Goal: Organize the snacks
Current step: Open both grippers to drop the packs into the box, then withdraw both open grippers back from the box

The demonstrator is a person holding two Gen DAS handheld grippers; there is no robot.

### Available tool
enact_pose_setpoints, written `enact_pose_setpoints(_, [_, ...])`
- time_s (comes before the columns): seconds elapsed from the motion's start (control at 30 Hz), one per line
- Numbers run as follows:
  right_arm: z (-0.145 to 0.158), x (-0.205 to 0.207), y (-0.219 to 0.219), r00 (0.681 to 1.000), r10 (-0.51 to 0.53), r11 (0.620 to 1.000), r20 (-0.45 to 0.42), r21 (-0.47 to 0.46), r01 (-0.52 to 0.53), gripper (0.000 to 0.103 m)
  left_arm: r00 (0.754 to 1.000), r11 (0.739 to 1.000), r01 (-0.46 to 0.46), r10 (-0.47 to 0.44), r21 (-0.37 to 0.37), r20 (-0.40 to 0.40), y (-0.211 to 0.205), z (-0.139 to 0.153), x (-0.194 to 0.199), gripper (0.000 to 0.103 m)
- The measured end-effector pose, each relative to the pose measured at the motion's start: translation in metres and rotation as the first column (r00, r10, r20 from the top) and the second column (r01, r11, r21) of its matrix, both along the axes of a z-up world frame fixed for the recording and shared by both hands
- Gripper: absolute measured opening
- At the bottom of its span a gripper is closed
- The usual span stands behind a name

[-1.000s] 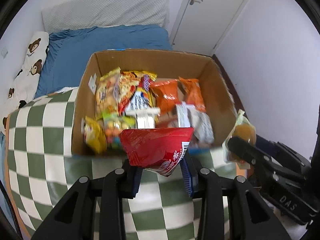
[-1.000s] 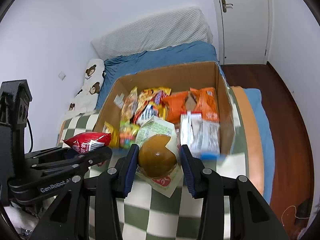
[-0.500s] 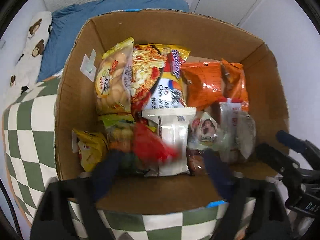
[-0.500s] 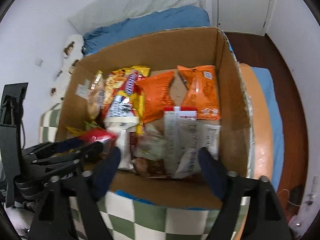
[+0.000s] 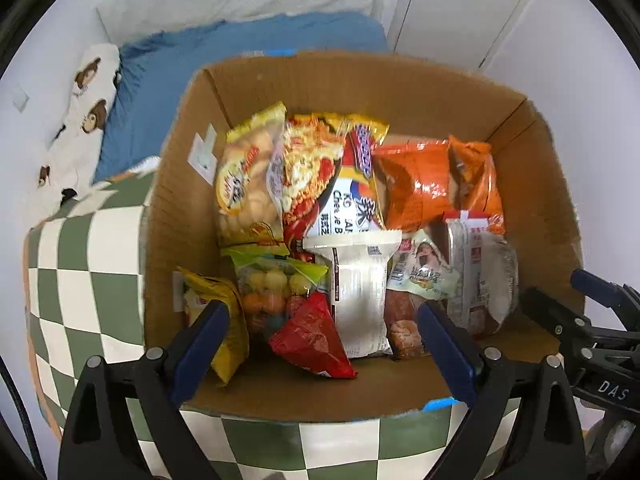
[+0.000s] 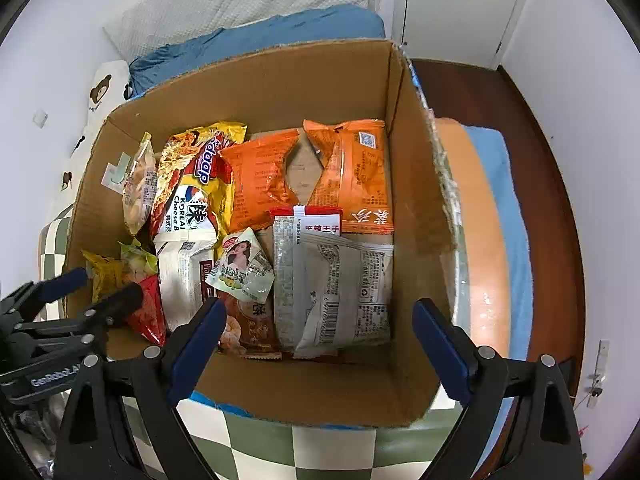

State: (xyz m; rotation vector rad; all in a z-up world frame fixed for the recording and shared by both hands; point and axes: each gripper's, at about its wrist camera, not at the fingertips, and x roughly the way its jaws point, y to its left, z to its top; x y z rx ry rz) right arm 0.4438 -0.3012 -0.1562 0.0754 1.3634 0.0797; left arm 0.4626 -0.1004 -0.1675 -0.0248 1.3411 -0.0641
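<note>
A cardboard box (image 5: 256, 396) (image 6: 304, 392) holds several snack packets. A red packet (image 5: 314, 340) (image 6: 150, 314) lies at the box's near left. A clear packet with a brown bun (image 5: 402, 322) (image 6: 244, 324) lies beside it, under a small pale packet (image 6: 240, 266). My left gripper (image 5: 324, 348) is open and empty above the red packet. My right gripper (image 6: 316, 340) is open and empty over the box's near edge, above a grey packet (image 6: 332, 280).
The box stands on a green-and-white checked cloth (image 5: 80, 264) (image 6: 312, 452). A blue bed (image 5: 224, 52) with a bear-print pillow (image 5: 76, 120) lies behind. White walls, a door (image 5: 460, 0) and dark wood floor (image 6: 532, 152) are to the right.
Both grippers moved forward over the box and opened. The left let go of the red packet and the right let go of the bun packet; both now lie in the box.
</note>
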Motion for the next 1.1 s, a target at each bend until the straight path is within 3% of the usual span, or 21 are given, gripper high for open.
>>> enact_pose_setpoints(0.3, [0.045, -0.042, -0.005, 0.99, -0.006, 1.0, 0.138, -0.009, 0.008, 0.099, 0.983, 1.0, -0.019, 0.015, 0.021, 0.181, 0.002, 0.056, -0.051, 0.096])
enact_pose_setpoints(0.53, [0.091, -0.1, -0.011, 0.966, -0.022, 1.0, 0.258, 0.017, 0.019, 0.1, 0.957, 0.998, -0.031, 0.016, 0.046, 0.291, 0.001, 0.095, -0.111, 0.096])
enact_pose_setpoints(0.9, [0.165, -0.206, -0.014, 0.915, -0.023, 0.999, 0.403, 0.036, 0.009, 0.1, 0.922, 0.999, -0.046, 0.037, 0.015, 0.384, 0.001, 0.151, -0.2, 0.096])
enact_pose_setpoints(1.1, [0.204, -0.255, -0.014, 0.883, -0.015, 0.999, 0.469, 0.032, 0.001, 0.1, 0.905, 0.999, -0.03, 0.013, 0.033, 0.424, -0.002, 0.176, -0.24, 0.096])
